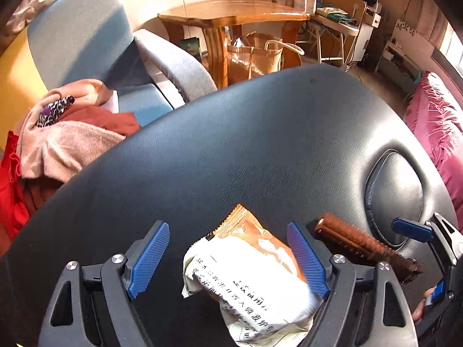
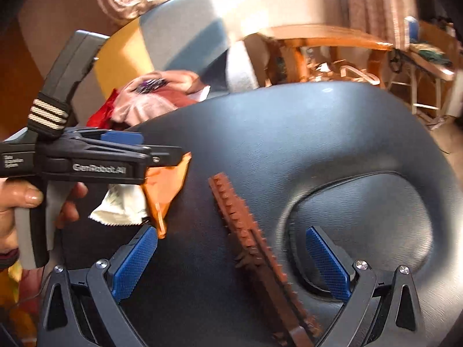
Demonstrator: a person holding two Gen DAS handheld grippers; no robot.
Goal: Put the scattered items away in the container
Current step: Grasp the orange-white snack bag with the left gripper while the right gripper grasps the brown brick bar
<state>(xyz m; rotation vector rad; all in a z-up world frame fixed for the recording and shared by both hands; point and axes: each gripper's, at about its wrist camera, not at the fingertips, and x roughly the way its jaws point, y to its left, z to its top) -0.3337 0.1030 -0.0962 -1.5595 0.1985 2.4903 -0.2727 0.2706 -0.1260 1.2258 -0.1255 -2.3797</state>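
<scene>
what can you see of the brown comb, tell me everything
The brown comb is a long, narrow bar that looks like plastic, with short teeth along its edge. It lies flat on the black padded surface, beside the oval inset, right of the snack packet. The open right gripper straddles it, fingers apart on either side, not touching. Its near end is blurred.

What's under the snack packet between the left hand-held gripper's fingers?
The snack packet lies on the black padded surface, beside the brown comb. Anything beneath the packet itself is covered; its near end is hidden behind the left hand-held gripper.
</scene>
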